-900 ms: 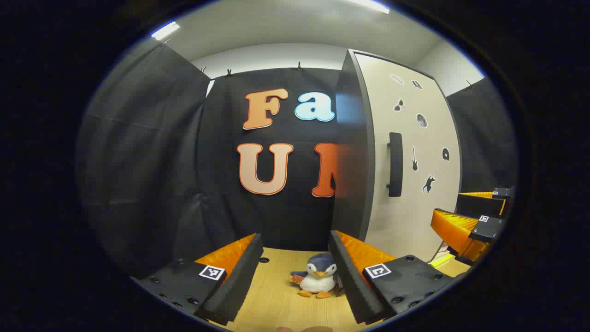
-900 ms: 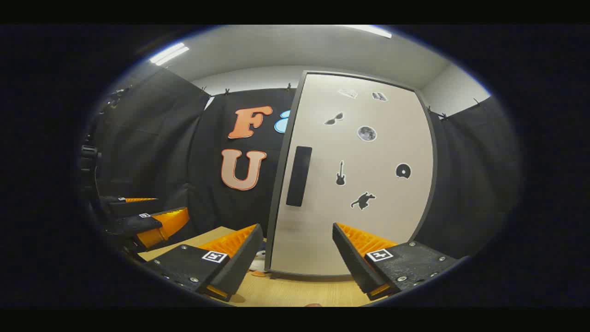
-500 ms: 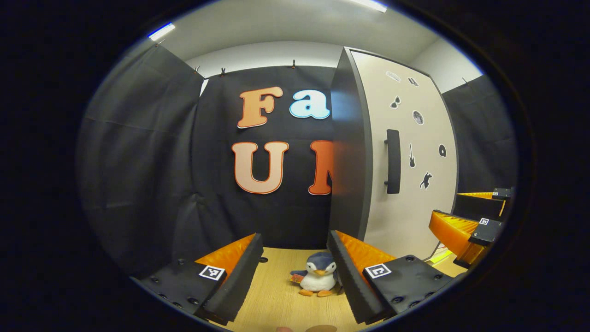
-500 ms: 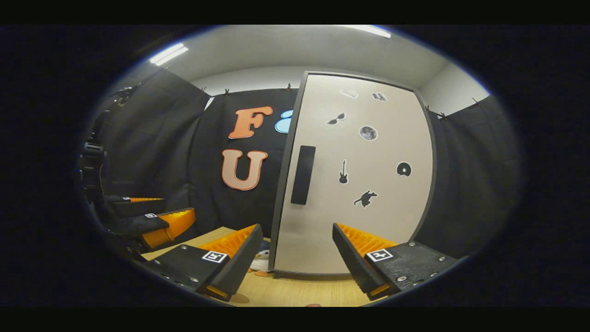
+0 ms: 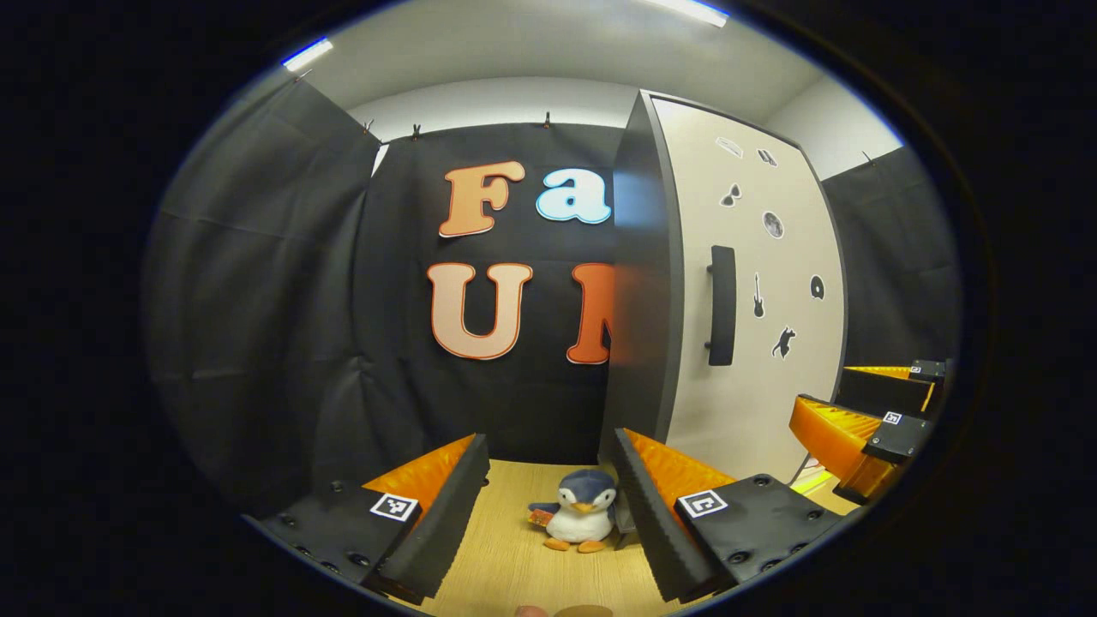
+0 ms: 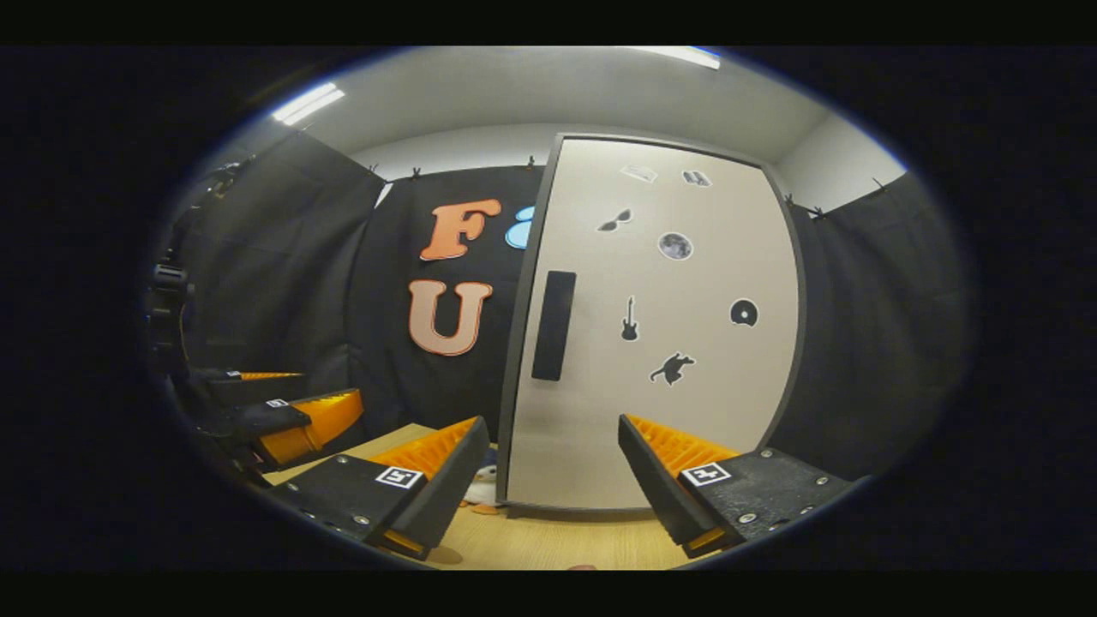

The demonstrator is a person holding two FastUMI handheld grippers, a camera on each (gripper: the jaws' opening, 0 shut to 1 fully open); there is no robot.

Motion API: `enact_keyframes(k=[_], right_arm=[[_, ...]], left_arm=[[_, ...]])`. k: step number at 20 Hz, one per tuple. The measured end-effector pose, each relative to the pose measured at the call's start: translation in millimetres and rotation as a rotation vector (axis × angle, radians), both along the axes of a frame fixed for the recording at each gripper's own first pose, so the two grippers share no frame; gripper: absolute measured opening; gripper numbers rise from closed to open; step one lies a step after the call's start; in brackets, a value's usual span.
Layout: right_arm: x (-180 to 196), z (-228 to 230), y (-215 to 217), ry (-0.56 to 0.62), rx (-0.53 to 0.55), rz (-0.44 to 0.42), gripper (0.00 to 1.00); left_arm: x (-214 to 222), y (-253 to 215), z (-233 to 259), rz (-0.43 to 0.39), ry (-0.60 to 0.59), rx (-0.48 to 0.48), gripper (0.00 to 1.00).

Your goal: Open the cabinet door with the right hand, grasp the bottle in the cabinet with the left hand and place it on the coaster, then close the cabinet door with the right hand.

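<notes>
Beige cabinet door (image 6: pixel 660 343) closed; right tool (image 6: pixel 553 480) agape before it.

Bright ceiling strip lights (image 5: pixel 306 54) (edges fisheye-bent), sharp focus.

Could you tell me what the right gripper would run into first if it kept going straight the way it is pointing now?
Most likely the closed cabinet door. The open right gripper faces the lower door panel, below and slightly right of the black handle; nothing stands between them. Depth is hard to judge through the fisheye.

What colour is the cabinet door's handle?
Black: a vertical bar handle on the beige cabinet door, clearest in the right gripper view.
</notes>
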State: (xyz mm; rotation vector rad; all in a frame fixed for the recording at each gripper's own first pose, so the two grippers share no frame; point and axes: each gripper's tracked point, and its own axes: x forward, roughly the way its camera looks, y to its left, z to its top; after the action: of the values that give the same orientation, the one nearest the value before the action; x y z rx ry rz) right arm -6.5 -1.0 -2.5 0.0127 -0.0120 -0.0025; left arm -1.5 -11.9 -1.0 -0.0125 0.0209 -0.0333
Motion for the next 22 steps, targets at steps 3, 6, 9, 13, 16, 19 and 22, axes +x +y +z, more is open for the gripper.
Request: enact_keyframes(k=[3,6,9,13,16,19,22], right_arm=[[6.9,2.4,0.5,-0.011,-0.006,0.005,0.94],[21.9,5.8,-2.3,-0.018,0.000,-0.017,0.94],[39.6,8.9,-2.8,-0.029,0.025,-0.037,0.94],[70.0,17.5,0.7,-0.056,0.027,-0.037,0.94],[97.3,24.9,0.4,-0.067,0.018,-0.049,0.94],[119.8,33.5,1.3,-0.077,0.022,-0.057,0.94],[136.9,40.8,1.7,-0.082,0.027,-0.073,0.94]], left_arm=[[2.6,-1.5,-1.9,0.003,0.006,0.006,0.94],[4.8,-3.7,-2.9,0.002,0.010,0.015,0.95],[6.8,-3.0,0.3,0.003,0.001,0.020,0.95],[8.8,-0.2,-4.1,0.001,0.011,0.021,0.95],[8.8,4.7,-6.0,0.007,0.016,0.010,0.95],[8.6,11.6,-11.7,0.011,0.029,-0.003,0.95],[10.5,20.4,-18.0,0.020,0.045,-0.005,0.95]])
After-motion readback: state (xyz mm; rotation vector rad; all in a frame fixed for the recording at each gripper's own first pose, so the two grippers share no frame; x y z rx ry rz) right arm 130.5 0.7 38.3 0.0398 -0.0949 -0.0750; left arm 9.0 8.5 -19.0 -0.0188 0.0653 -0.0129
